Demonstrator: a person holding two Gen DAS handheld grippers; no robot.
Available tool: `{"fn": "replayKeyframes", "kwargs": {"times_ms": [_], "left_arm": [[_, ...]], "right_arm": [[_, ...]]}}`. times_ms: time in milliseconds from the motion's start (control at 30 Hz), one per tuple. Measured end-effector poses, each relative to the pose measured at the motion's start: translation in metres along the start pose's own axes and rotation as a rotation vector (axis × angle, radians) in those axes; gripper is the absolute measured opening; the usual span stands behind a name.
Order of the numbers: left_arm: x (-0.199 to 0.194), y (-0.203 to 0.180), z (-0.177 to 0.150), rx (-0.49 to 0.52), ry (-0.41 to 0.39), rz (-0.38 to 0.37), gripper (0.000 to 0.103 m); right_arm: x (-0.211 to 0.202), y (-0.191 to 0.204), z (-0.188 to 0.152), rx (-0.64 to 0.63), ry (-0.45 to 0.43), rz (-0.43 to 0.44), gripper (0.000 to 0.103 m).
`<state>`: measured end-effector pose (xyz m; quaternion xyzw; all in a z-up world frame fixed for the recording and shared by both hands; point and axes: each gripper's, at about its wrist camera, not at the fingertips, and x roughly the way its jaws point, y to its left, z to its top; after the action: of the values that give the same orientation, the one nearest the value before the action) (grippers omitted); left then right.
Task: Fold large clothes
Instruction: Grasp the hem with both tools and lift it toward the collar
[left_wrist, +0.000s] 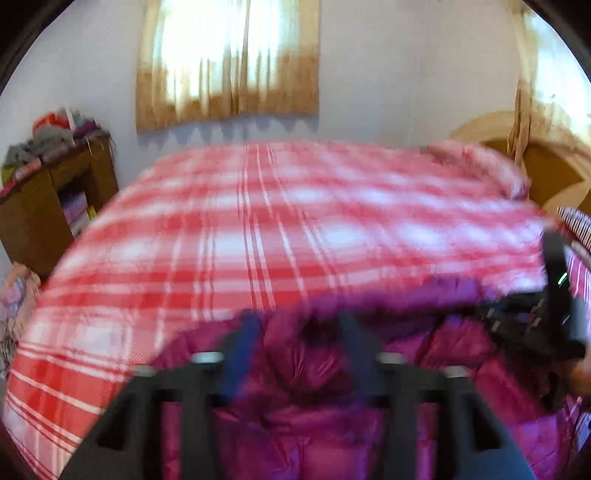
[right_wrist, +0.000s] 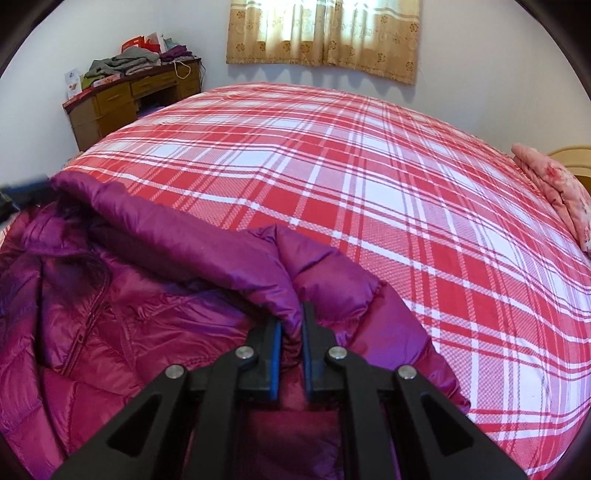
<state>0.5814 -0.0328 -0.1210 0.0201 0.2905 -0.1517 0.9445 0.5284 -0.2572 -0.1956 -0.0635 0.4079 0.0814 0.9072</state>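
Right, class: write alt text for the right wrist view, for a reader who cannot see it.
The right gripper is shut on a fold of a purple puffer jacket lying on a bed with a red and white plaid cover. Behind the bed are a curtained window and a wooden desk piled with clothes.
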Motion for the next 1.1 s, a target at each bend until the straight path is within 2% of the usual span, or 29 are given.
{"fn": "replayKeyframes", "kwargs": {"times_ms": [67,100,167,233,300,400,433,467,567,700,800,867,900,1100], "left_arm": [[-0.007,0.003,0.009,-0.026,-0.069,0.033,0.094],[-0.003,0.005,0.014,-0.039,-0.068,0.064,0.094],[0.019,0.008,0.02,-0.04,0.001,0.127,0.094],[0.049,0.008,0.012,0.005,0.093,0.22,0.094],[0.066,0.006,-0.004,0.038,0.179,0.233,0.094],[0.07,0.003,-0.026,0.087,0.222,0.213,0.094],[0.07,0.002,-0.029,0.105,0.221,0.224,0.094],[0.068,0.002,-0.028,0.102,0.214,0.221,0.094],[0.058,0.006,-0.018,0.056,0.171,0.201,0.094],[0.03,-0.001,0.016,-0.002,0.04,0.119,0.094],[0.021,-0.012,0.037,-0.056,-0.015,0.019,0.094],[0.035,-0.016,0.039,-0.132,0.018,-0.067,0.094],[0.044,-0.018,0.035,-0.149,0.038,-0.073,0.094],[0.089,-0.028,-0.004,-0.118,0.179,-0.006,0.094]], "right_arm": [[0.0,0.0,0.0,0.001,-0.002,0.002,0.011],[0.0,0.0,0.0,0.0,-0.004,0.0,0.011],[0.0,0.001,-0.001,-0.007,-0.006,-0.005,0.011],[-0.001,0.002,-0.002,-0.014,-0.008,-0.008,0.011],[-0.005,0.001,-0.002,-0.016,-0.012,-0.009,0.014],[-0.018,-0.003,-0.003,-0.023,-0.012,0.017,0.023],[-0.021,-0.004,-0.003,-0.027,-0.009,0.025,0.027],[-0.027,-0.006,-0.003,-0.028,-0.011,0.027,0.028],[-0.049,-0.015,0.001,0.004,-0.033,0.06,0.03],[-0.082,-0.026,0.015,0.09,-0.121,0.076,0.049],[-0.085,-0.029,0.034,0.21,-0.152,0.079,0.049],[-0.073,-0.024,0.046,0.25,-0.136,0.075,0.042],[-0.065,-0.018,0.051,0.255,-0.131,0.07,0.039],[-0.019,0.008,0.044,0.239,-0.065,0.09,0.039]]}}
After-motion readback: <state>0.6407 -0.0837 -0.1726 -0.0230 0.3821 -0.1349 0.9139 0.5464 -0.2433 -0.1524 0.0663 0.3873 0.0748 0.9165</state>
